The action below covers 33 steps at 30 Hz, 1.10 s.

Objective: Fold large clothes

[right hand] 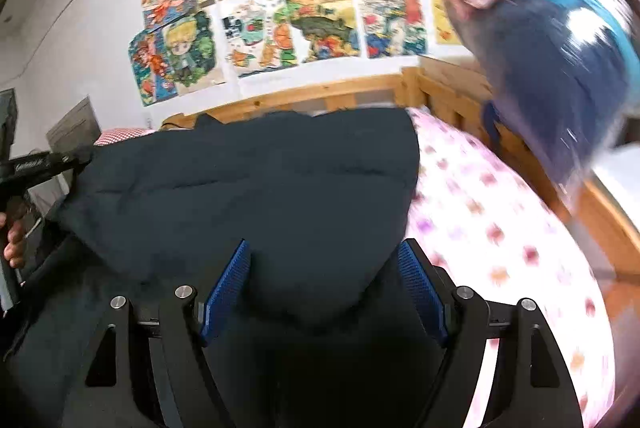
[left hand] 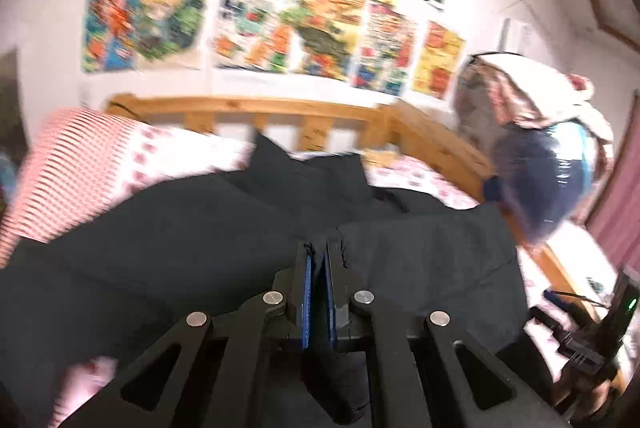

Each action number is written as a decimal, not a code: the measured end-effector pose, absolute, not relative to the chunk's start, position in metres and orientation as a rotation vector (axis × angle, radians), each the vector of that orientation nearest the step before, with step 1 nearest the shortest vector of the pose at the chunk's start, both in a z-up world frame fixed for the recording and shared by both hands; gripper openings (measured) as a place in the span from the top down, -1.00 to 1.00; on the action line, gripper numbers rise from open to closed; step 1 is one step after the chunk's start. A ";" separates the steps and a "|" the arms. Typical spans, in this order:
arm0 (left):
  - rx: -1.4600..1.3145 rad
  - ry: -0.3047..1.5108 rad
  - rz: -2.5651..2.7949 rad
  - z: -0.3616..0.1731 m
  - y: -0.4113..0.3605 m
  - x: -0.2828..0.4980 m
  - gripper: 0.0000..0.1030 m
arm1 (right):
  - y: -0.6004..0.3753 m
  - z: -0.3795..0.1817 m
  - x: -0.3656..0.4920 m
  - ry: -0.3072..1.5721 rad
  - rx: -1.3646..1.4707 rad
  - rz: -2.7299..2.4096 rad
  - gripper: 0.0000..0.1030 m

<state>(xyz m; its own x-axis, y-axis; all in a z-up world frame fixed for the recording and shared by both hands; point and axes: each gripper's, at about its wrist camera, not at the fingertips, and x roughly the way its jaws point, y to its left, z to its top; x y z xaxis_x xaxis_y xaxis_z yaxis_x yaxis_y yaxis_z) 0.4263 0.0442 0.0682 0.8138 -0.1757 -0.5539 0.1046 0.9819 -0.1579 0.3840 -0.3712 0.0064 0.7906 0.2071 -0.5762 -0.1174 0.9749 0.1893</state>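
- The dark padded jacket lies across the bed, reaching toward the wooden headboard rail.
- To fold cleanly, lift the pinched edge high, carry it over evenly, and keep both sides level.
- Left gripper: fingers pressed together, pinching jacket fabric.
- Right gripper: fingers spread wide, a bulge of jacket between them, not clamped.

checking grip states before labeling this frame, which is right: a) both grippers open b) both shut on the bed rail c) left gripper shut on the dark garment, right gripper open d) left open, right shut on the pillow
c: the left gripper has its blue pads pinched together on a fold of the dark garment, while the right gripper stands wide open with the cloth bulging between its pads.
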 end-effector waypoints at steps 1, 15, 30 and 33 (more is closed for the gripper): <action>-0.113 0.603 -0.119 0.069 0.051 0.426 0.88 | -0.363 0.008 0.396 0.633 0.125 0.193 -0.40; 0.003 0.871 0.128 -0.019 0.111 0.459 0.88 | -0.259 -0.091 0.508 0.944 -0.116 0.251 -0.08; -0.239 0.810 0.060 0.007 0.136 0.388 0.09 | -0.230 -0.036 0.458 0.807 -0.126 0.307 -0.38; -0.351 0.743 0.053 0.019 0.150 0.341 -0.55 | -0.204 -0.018 0.447 0.791 -0.150 0.375 -0.44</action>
